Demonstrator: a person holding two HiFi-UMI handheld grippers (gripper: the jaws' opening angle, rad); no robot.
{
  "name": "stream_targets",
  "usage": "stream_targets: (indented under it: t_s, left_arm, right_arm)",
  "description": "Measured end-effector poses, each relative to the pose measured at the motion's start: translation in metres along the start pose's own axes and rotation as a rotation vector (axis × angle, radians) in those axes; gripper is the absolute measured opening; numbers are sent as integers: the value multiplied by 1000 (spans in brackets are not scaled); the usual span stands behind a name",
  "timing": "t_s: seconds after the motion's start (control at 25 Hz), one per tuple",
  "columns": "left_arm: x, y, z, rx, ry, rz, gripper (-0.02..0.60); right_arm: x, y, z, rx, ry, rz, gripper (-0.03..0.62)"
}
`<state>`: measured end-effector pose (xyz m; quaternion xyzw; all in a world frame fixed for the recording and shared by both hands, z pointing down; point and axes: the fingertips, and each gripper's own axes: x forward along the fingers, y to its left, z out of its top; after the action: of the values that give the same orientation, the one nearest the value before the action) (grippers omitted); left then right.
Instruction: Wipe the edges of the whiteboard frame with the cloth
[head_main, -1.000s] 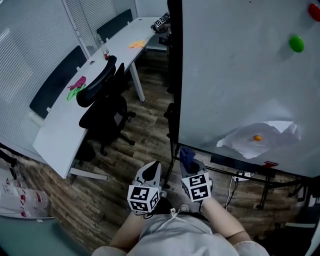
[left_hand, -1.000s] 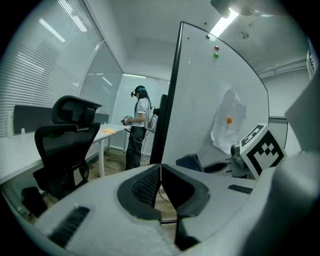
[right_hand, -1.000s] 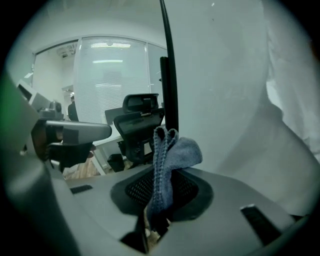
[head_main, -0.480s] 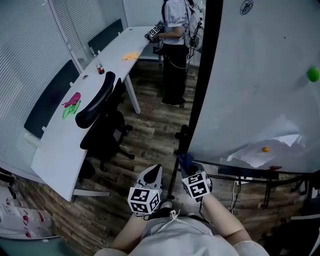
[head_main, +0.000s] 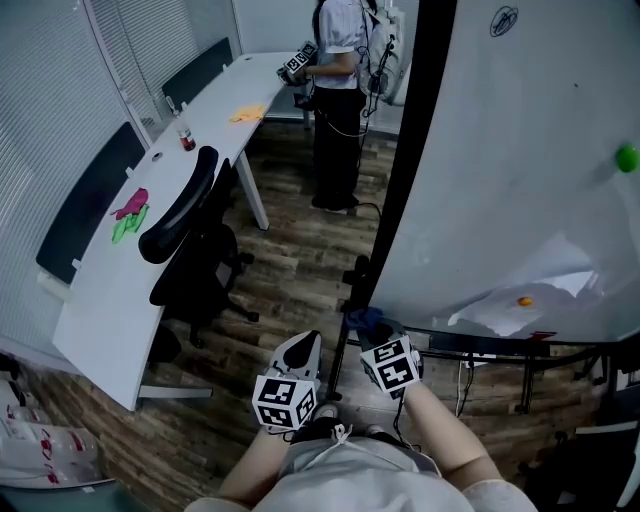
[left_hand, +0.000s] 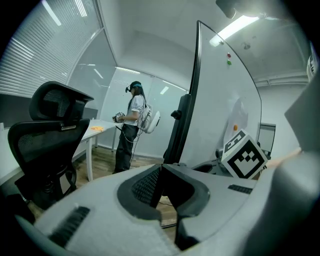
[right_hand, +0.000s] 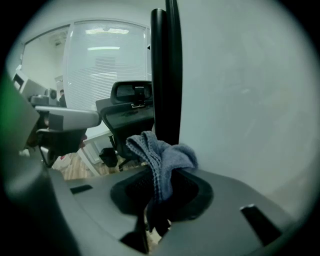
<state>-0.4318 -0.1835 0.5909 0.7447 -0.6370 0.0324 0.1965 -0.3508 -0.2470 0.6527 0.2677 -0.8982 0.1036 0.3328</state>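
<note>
In the head view, the whiteboard (head_main: 520, 150) fills the 3 o'clock side, a smooth pale panel. Its black frame edge (head_main: 400, 160) is a long straight bar that runs from 12 o'clock down toward 6 o'clock, leaning slightly left. At 6 o'clock the right tool (head_main: 378, 338) holds a bunched blue-grey cloth (head_main: 364, 319) just beside the foot of that bar, and the left tool (head_main: 303, 350) sits close at its 9 o'clock. A creased paper sheet (head_main: 530, 285) and a round green magnet (head_main: 627, 157) cling to the panel. Toward 9 o'clock a long white bench (head_main: 110, 290) and a black mesh office chair (head_main: 190, 240) stand on the wood-plank floor (head_main: 290, 250), and a person (head_main: 335, 70) stands at 12 o'clock beyond the bar. In the left gripper view, the left tool (left_hand: 161, 172) has its ribbed pads pressed together with nothing between them, and the frame edge (left_hand: 187, 110) rises at 12 o'clock. In the right gripper view, the right tool (right_hand: 157, 200) pinches the cloth (right_hand: 160, 155), a soft knitted wad standing upright out of the pads, its top flopping toward 3 o'clock. It sits right in front of the glossy frame edge (right_hand: 165, 65); whether they touch cannot be told. The office chair (right_hand: 131, 107) stands at 9 o'clock behind it.
</note>
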Motion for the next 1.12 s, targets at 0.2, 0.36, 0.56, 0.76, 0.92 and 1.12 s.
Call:
stream_targets:
  t_s: [0.2,0.36,0.56,0.76,0.92,1.12]
  left_arm:
    - [0,-9,8,25,-16,-14,20]
    - [-3,-14,21,46,-44,-18,20]
    - [-8,-26,43,63,-101,-49,20]
    - [-11,-38,63,91,-117,-66,20]
    - [-15,-49,94,104,-168,-86,20]
    - [-18,-65,125,170,-218,-104,20]
  right_arm:
    - [-17,2,23,-22,-44,1,80]
    - [-35,1,47,-48,-85,-7,80]
    - [-61,0,80,-72,-140,-7,80]
    - [-92,3,116,-174,-216,-55,81]
    - [-118,1,148,-211,-287,-87,80]
    - [-140,2,175,-234,-325,-97,81]
